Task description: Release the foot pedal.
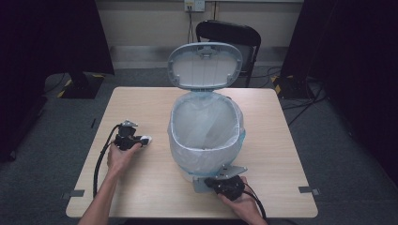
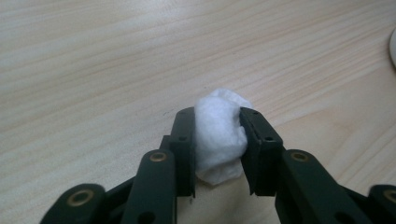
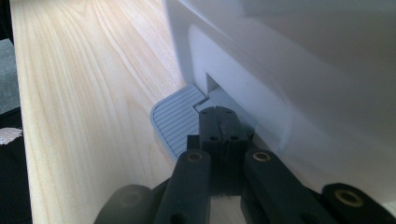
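Left tongs (image 2: 217, 122) clamped on a white wad (image 2: 219, 135); right tongs (image 3: 219, 122) pressed together, holding down a pedal (image 3: 180, 119).

The left tongs grip the wad of tissue or cotton from both sides as it lies on the table (image 2: 93, 60), left of the bin (image 1: 206, 136), evidently so that it can be lifted. The right tongs hold nothing; their tips rest on the ribbed grey pedal at the foot of the bin. This pressure probably keeps the lid (image 1: 205, 64) upright, leaving the lined opening free. The wad presumably goes into the bin next. A chair (image 1: 228, 35) stands beyond the table.
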{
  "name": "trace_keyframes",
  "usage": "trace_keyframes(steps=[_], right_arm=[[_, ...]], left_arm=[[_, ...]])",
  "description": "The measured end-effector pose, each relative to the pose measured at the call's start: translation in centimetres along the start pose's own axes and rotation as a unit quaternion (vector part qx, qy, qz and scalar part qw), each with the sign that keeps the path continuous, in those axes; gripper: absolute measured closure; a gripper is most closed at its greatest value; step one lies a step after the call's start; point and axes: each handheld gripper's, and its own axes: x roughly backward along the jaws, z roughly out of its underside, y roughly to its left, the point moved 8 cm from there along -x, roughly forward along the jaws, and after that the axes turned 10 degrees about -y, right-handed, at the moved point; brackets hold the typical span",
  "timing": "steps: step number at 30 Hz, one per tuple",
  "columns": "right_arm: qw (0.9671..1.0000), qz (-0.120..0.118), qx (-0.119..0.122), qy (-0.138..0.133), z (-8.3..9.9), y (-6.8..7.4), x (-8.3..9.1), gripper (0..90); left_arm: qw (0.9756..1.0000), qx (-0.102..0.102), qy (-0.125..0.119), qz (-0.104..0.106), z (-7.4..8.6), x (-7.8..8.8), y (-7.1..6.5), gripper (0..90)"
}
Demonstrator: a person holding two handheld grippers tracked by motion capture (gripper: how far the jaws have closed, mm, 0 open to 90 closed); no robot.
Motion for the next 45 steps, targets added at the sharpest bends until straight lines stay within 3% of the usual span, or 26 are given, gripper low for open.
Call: trace_keyframes(steps=[5,7,10,14,17,21,26,30,32,34,35,37,38,44,45], right_arm=[[1.0000,-0.002,-0.001,-0.002,0.0,-0.1,0.0,90.0],[1.0000,-0.002,-0.001,-0.002,0.0,-0.1,0.0,90.0],[1.0000,-0.002,-0.001,-0.002,0.0,-0.1,0.0,90.0],[1.0000,-0.002,-0.001,-0.003,0.0,-0.1,0.0,90.0],[1.0000,-0.002,-0.002,-0.003,0.0,-0.1,0.0,90.0],[1.0000,-0.002,-0.005,-0.005,0.0,-0.1,0.0,90.0],[0.9999,-0.002,-0.008,-0.006,0.0,-0.1,0.0,90.0],[0.9999,-0.002,-0.008,-0.006,0.0,-0.1,0.0,90.0],[0.9999,-0.002,-0.008,-0.006,0.0,-0.1,0.0,90.0],[1.0000,-0.002,-0.008,-0.006,0.0,-0.1,0.0,90.0],[0.9999,-0.003,-0.008,-0.006,0.0,-0.1,0.0,90.0],[0.9999,-0.004,-0.008,-0.007,0.0,-0.1,0.0,90.0],[0.9999,-0.004,-0.009,-0.007,0.0,-0.1,0.0,90.0],[0.9999,-0.003,-0.009,-0.007,0.0,-0.1,0.0,90.0],[0.9999,-0.003,-0.009,-0.007,0.0,-0.1,0.0,90.0]], left_arm=[[0.9999,0.004,-0.002,0.012,0.0,0.2,0.1,70.9],[0.9995,0.015,-0.019,0.018,0.0,0.4,-0.2,71.0],[0.9993,0.016,-0.025,0.022,0.0,0.6,-0.3,71.0],[0.9973,0.034,-0.055,0.035,-0.2,1.6,-0.3,71.0],[0.9969,0.033,-0.061,0.038,-0.4,2.0,-0.5,71.0],[0.9953,0.017,-0.081,0.049,-1.2,3.1,-1.6,71.0],[0.9908,0.015,-0.118,0.064,-2.4,4.8,-2.9,71.0],[0.9897,0.006,-0.127,0.066,-2.7,5.6,-3.0,71.0],[0.9868,0.022,-0.144,0.069,-2.7,6.2,-2.8,71.0],[0.9864,0.024,-0.148,0.068,-2.7,6.5,-2.9,71.0],[0.9843,0.030,-0.158,0.073,-2.9,7.0,-3.0,71.0],[0.9833,0.029,-0.163,0.074,-3.1,7.4,-3.2,71.0],[0.9812,0.032,-0.174,0.077,-3.3,7.8,-3.3,71.0],[0.9740,0.011,-0.210,0.085,-4.9,10.0,-4.6,71.0],[0.9740,0.011,-0.210,0.085,-4.9,10.0,-4.6,71.0]])
